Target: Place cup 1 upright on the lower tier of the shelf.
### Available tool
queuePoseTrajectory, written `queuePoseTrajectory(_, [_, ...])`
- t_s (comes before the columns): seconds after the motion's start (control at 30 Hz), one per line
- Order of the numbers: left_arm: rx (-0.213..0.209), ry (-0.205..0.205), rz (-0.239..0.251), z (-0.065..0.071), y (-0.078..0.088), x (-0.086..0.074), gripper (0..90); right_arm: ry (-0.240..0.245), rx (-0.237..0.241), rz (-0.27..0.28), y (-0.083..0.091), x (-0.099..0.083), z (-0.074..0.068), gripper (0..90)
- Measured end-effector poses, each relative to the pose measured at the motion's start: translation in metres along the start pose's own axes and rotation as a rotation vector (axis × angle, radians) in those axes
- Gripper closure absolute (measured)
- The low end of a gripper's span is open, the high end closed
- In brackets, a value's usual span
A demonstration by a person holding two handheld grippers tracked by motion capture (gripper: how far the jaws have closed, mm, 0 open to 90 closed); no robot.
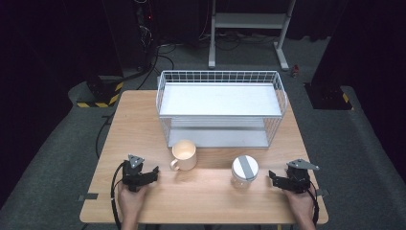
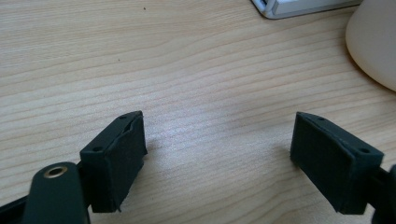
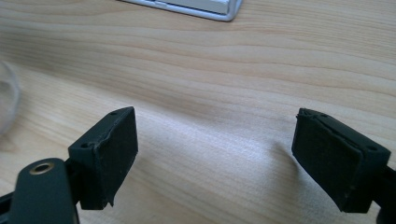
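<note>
We rest our left gripper point(image 1: 154, 173) on the wooden table point(image 1: 139, 120) with its jaws spread and nothing between them, just left of the cream mug point(image 1: 185, 154). Our right gripper point(image 1: 274, 176) lies at the table's right edge, jaws likewise parted and empty, near the glass jar point(image 1: 244, 171). Mug and jar stand side by side before the white wire rack point(image 1: 220, 108).

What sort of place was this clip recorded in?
Probably a lab or recording studio, not a home: a lone wooden table on grey carpet, dark curtained surroundings, hazard-striped stand bases with loose cables, and a white metal equipment frame behind.
</note>
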State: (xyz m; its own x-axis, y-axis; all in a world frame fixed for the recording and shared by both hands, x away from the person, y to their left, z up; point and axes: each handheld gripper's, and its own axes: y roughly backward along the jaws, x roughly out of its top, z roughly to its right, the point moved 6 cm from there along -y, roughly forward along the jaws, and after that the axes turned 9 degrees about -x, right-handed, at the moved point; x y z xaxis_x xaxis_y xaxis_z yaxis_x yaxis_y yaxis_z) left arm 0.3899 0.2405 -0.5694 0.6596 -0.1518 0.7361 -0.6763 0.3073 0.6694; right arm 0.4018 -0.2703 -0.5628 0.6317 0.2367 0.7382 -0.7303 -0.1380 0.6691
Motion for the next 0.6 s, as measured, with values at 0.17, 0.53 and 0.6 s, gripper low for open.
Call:
queuePoseTrajectory(0.17, [0.001,0.0,0.001,0.0,0.0,0.0,18.4,0.001,0.016,0.024,0.006,-0.001,-0.003,15.2])
queuePoseTrajectory(0.53, [0.001,0.0,0.0,0.0,0.0,0.0,18.5,0.031,0.054,0.057,0.019,-0.006,-0.014,15.2])
queuePoseTrajectory(0.6, [0.001,0.0,0.001,0.0,0.0,0.0,18.5,0.031,0.058,0.055,0.021,-0.007,-0.017,14.8])
